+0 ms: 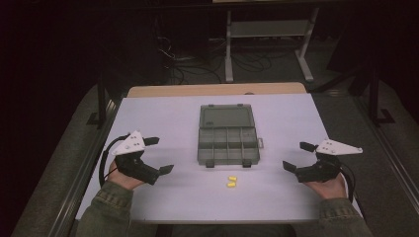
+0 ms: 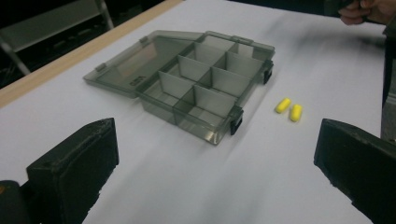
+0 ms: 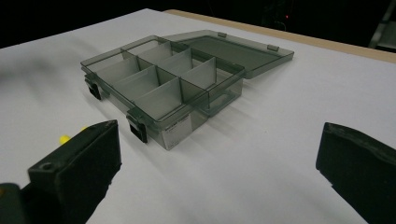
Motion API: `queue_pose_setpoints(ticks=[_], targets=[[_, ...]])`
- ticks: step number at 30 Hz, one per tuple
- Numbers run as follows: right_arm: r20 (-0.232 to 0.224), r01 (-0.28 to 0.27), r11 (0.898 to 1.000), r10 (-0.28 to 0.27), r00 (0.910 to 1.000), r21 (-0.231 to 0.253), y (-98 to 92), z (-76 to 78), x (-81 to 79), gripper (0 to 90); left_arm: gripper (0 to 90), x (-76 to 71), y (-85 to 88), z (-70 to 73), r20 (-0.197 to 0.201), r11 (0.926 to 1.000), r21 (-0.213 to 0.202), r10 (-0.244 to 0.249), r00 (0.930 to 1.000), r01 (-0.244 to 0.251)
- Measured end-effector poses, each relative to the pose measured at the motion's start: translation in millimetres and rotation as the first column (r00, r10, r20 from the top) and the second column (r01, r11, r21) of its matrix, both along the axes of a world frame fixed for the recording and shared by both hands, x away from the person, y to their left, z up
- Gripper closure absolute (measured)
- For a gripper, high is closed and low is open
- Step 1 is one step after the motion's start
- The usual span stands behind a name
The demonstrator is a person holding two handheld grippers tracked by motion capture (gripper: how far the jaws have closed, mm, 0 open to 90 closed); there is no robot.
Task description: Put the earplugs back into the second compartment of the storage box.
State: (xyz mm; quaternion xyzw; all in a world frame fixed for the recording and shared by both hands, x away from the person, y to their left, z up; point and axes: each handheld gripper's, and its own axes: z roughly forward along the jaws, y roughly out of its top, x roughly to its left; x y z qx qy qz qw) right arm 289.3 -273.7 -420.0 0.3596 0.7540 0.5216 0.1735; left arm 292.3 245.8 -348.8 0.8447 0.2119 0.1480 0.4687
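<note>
A smoky transparent compartment box (image 1: 228, 142) lies open at the middle of the white table (image 1: 163, 113), its lid (image 1: 226, 116) folded back flat; its compartments (image 2: 208, 84) (image 3: 159, 79) look empty. Two small yellow earplugs (image 1: 231, 181) (image 2: 289, 109) lie side by side just in front of the box; one yellow tip (image 3: 64, 138) peeks past a jaw in the right gripper view. My left gripper (image 1: 159, 155) rests at the left of the box, open and empty. At the right of the box my right gripper (image 1: 298, 156) is open too, nothing between its jaws.
The table's wooden far edge (image 1: 217, 89) runs behind the box. Beyond it, on the dark floor, stand a metal rack (image 1: 269, 34) and loose cables (image 1: 197, 64). A person's hand (image 2: 366, 10) shows far off in the left gripper view.
</note>
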Motion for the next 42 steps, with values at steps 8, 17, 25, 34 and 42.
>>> queue_pose_setpoints(ticks=[8, 17, 25, 34, 42], targets=[[0.002, 0.001, 1.000, -0.001, 1.0000, 0.001, -1.0, 0.0, -1.9, 0.0, 0.1, 3.6, -27.2, -3.9, -0.017, 0.9955, 0.064, -0.069, 0.9974, 0.070], [0.010, 0.002, 1.000, -0.002, 0.9999, 0.005, -2.2, 0.4, -2.8, 0.0, 0.1, 10.2, -60.7, -8.1, -0.047, 0.9842, 0.090, -0.149, 0.9877, 0.153], [0.007, -0.004, 1.000, 0.004, 1.0000, 0.003, -3.0, -0.3, -3.2, 0.0, 0.1, 11.3, -90.2, -12.2, -0.069, 0.9627, 0.141, -0.223, 0.9723, 0.231], [-0.003, -0.010, 1.000, 0.010, 0.9999, -0.004, -1.2, -1.0, -3.3, 0.0, 0.1, 13.2, -116.9, -20.1, -0.087, 0.9468, 0.148, -0.275, 0.9574, 0.286], [-0.006, -0.014, 1.000, 0.014, 0.9999, -0.010, -1.1, -1.6, -3.3, 0.0, 0.1, 10.1, -135.3, -29.9, -0.101, 0.9284, 0.164, -0.321, 0.9418, 0.334]])
